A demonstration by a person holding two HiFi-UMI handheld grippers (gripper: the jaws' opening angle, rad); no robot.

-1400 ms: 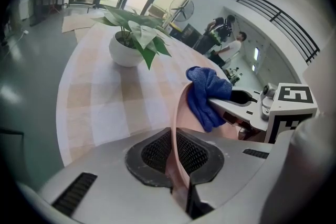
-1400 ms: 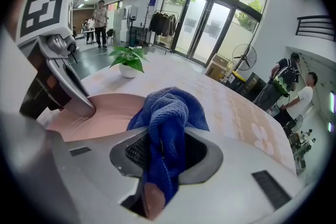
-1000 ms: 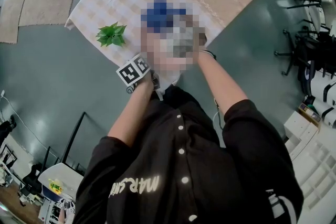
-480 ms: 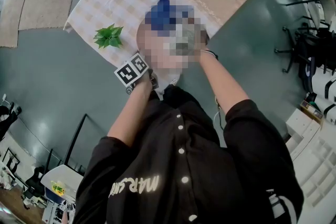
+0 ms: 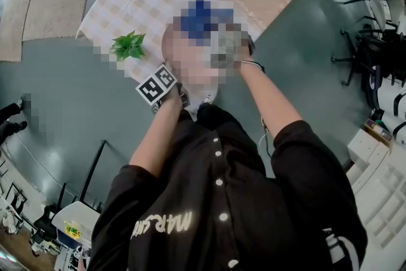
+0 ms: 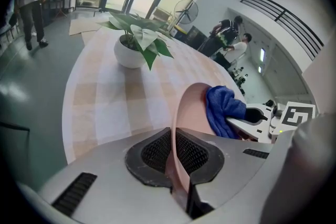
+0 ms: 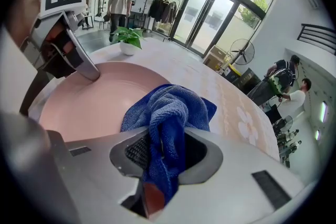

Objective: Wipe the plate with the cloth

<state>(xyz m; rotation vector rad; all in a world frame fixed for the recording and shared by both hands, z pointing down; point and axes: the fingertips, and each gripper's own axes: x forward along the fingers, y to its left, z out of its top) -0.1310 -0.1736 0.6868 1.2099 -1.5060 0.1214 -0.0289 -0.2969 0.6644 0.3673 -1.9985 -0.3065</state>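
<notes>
Plate [image 6: 193, 113] rim pinched in my down-tilted left gripper [image 6: 175, 153]; my right gripper [image 7: 164, 159], angled down, clamps the blue cloth [image 7: 170, 107] against it, apparently slid slightly since.

The left gripper [image 6: 175, 152] has its jaws closed tight on the rim of the plate [image 6: 191, 113]. The right gripper [image 7: 163, 155] pinches a fold of the cloth [image 7: 168, 107] between its jaws. In the head view both bare forearms rise from the lower middle toward the centre. The left forearm [image 5: 158, 136] ends at the marker cube [image 5: 157, 84]. The right wrist [image 5: 250, 66] runs into a mosaic patch, which probably hides its gripper.
</notes>
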